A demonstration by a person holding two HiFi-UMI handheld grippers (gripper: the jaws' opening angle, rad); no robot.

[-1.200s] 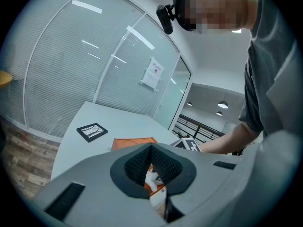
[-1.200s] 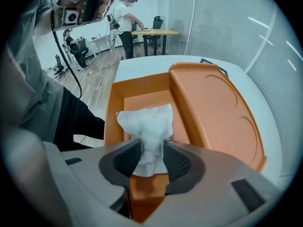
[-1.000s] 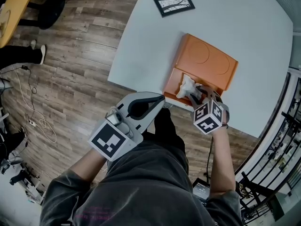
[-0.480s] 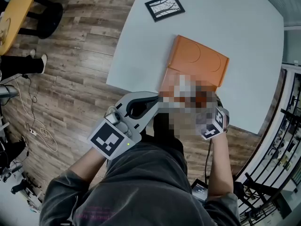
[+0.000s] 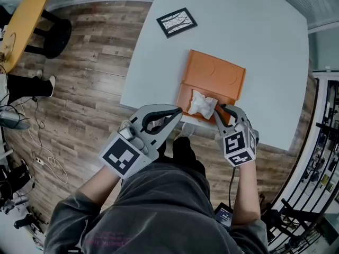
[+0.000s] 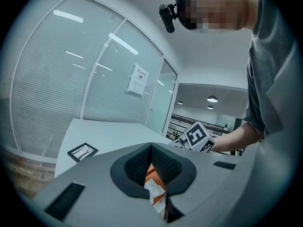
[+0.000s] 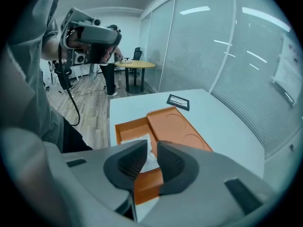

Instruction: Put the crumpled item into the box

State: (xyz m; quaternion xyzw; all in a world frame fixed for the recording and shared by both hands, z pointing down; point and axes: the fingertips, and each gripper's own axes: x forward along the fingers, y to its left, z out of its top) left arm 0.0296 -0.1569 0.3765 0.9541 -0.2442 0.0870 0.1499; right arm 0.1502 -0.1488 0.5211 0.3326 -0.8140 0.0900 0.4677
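Head view first: white table (image 5: pixel 265 46) with an orange box (image 5: pixel 183 97) right at the near edge, its lid (image 5: pixel 214 75) flipped open toward the middle of the table. The crumpled item (image 5: pixel 202 103), a white wad, is lying inside the box. A small black-framed card (image 5: pixel 176 21) sits over by the left edge, farther back. The left claw (image 5: pixel 177 111) hangs just off the near edge with its tips together and nothing in it, pointing at the box's left side. The right claw (image 5: pixel 218 109) is at the wad's right side, very close to it, with its marker cube (image 5: pixel 237 147) back over the wood floor (image 5: pixel 79 78).

Left gripper view: the left claw (image 6: pixel 151 150) is closed, pads meeting at the tip and gripping nothing. Through the slit lower down you get a peek of the orange box (image 6: pixel 150 171) and the white wad (image 6: pixel 154 190) beyond. The card (image 6: pixel 83 152) is off to the left on the table (image 6: pixel 109 134).

Right gripper view: the right claw (image 7: pixel 152 150) is closing, but there's a clear gap between the pads and they aren't pressing on anything. The crumpled item (image 7: pixel 138 139) shows past the tips, lying in the box (image 7: pixel 128 126), with the lid (image 7: pixel 177 126) laid flat behind and the card (image 7: pixel 178 101) farther back.
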